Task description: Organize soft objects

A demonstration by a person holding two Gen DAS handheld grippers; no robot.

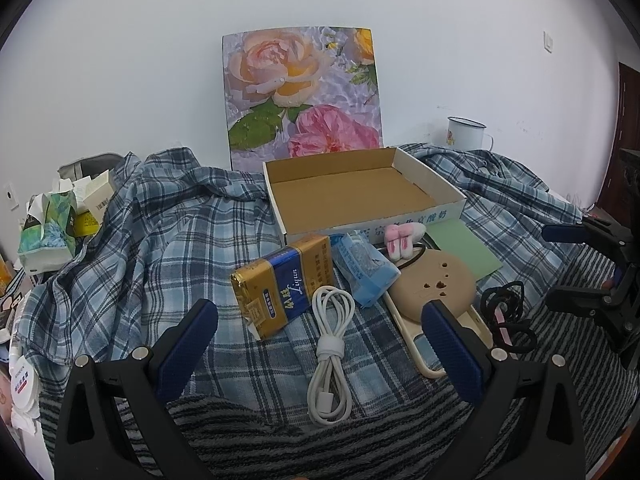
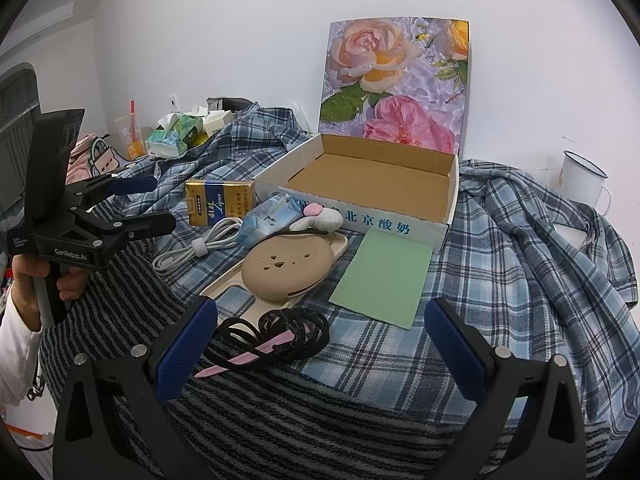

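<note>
Black hair ties (image 2: 280,330) tangled around a pink stick, both grippers' jaws spread, empty

The left black hand-held gripper (image 1: 320,332), with blue padded fingers (image 1: 188,344), hangs level with its jaws spread wide and nothing between them. The right hand-held gripper (image 2: 320,332) does likewise, blue fingers (image 2: 454,344) apart. A bare hand (image 2: 36,276) in a white sleeve grips the left one's handle.

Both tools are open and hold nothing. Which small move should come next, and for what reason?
Probably lower the right tool onto the black hair ties and close. They lie nearest, between its open fingers, and the cardboard box behind is empty. The left tool sits open above the white cable.
</note>
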